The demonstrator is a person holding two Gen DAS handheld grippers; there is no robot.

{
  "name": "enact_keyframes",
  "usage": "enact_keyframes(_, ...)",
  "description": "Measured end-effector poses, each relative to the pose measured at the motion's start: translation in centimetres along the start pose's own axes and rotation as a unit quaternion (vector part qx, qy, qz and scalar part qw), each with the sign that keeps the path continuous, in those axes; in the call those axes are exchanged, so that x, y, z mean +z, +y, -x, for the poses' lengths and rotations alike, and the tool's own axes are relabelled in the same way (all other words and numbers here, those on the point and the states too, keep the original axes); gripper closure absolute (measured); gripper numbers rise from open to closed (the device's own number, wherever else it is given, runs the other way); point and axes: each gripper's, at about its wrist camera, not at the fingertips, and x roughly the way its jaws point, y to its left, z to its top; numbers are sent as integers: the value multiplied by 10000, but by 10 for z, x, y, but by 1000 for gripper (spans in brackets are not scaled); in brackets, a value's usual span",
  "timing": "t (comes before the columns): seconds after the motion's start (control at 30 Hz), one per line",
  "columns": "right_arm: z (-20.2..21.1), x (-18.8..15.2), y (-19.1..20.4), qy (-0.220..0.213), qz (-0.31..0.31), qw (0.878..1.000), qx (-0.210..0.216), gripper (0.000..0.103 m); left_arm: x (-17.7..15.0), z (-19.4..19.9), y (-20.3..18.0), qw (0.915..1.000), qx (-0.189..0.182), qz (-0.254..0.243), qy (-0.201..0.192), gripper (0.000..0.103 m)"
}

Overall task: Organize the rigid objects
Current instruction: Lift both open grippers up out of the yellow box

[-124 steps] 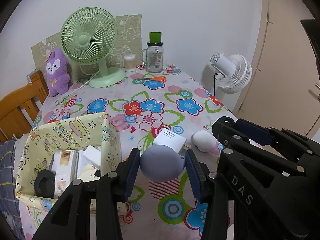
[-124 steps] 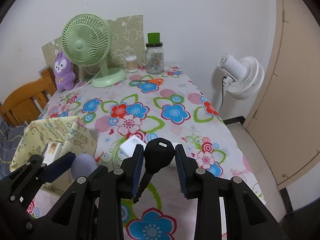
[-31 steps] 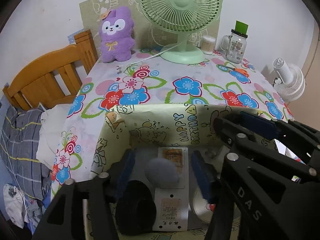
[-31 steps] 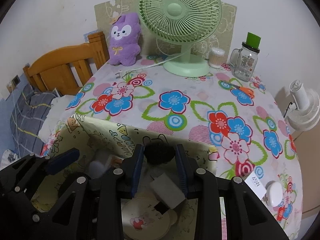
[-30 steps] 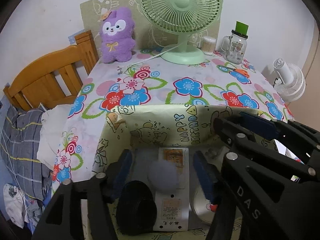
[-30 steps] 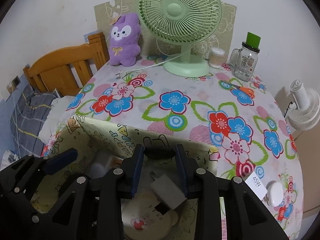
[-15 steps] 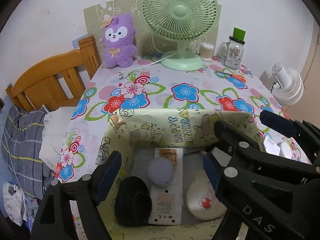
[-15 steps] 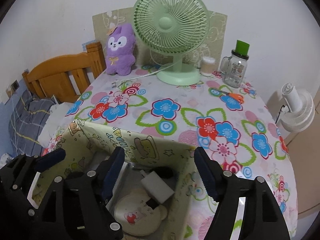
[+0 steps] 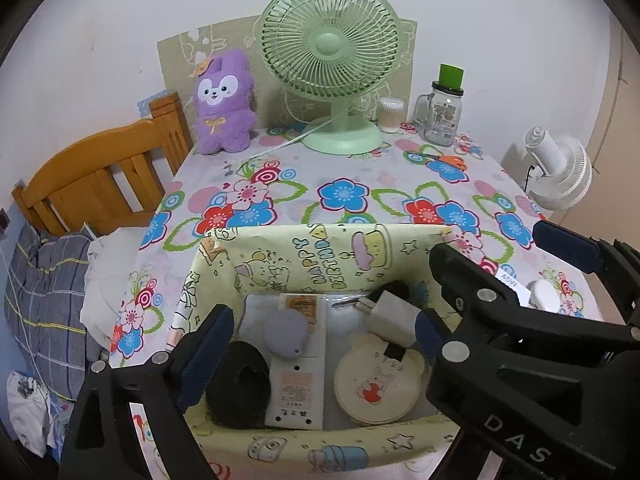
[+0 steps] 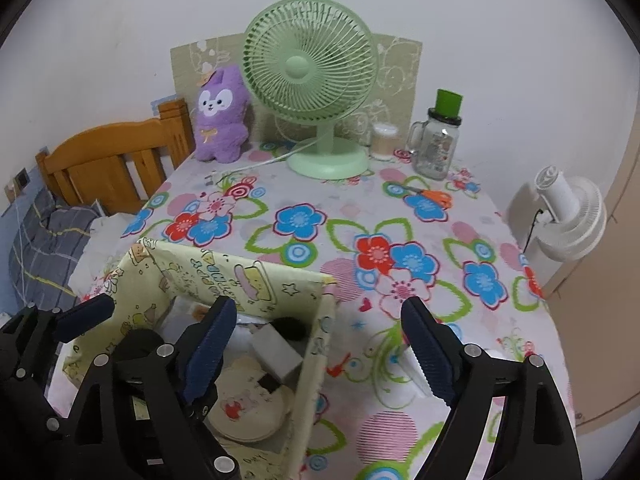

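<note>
left gripper [image 9: 320,344]: jaws had just been opening, stood wide, gripped nothing | lilac puck [image 9: 285,333] lay below between them in the yellow box [image 9: 304,256] | right gripper [image 10: 320,344]: jaws just opened wide, empty | black fob [image 10: 291,328] sat in the box beneath its left finger

The yellow box [image 9: 328,248] is crowded inside; the floral tablecloth [image 10: 360,216] up to the green fan [image 10: 310,76] lies open.
</note>
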Motion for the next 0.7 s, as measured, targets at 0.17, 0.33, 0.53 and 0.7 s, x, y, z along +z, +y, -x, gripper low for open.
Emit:
enact_keyframes(0.17,10,-2,-10,-28,-47,10000,37,14,-1,9,-9,10000,-57,-3,-73,7)
enact_keyframes(0.33,21,-7,-20,-82,-67,9999,-2,12,-3,17,-23,9998,-116,-100,-116,6)
enact_keyframes(0.53,34,-11,-35,-171,-122,9998,-75,10,-4,25,-39,9995,-241,-134,-165,5)
enact_keyframes(0.7,46,-14,-49,-257,-181,9994,-144,8,-5,32,-53,9989,-361,-199,-212,5)
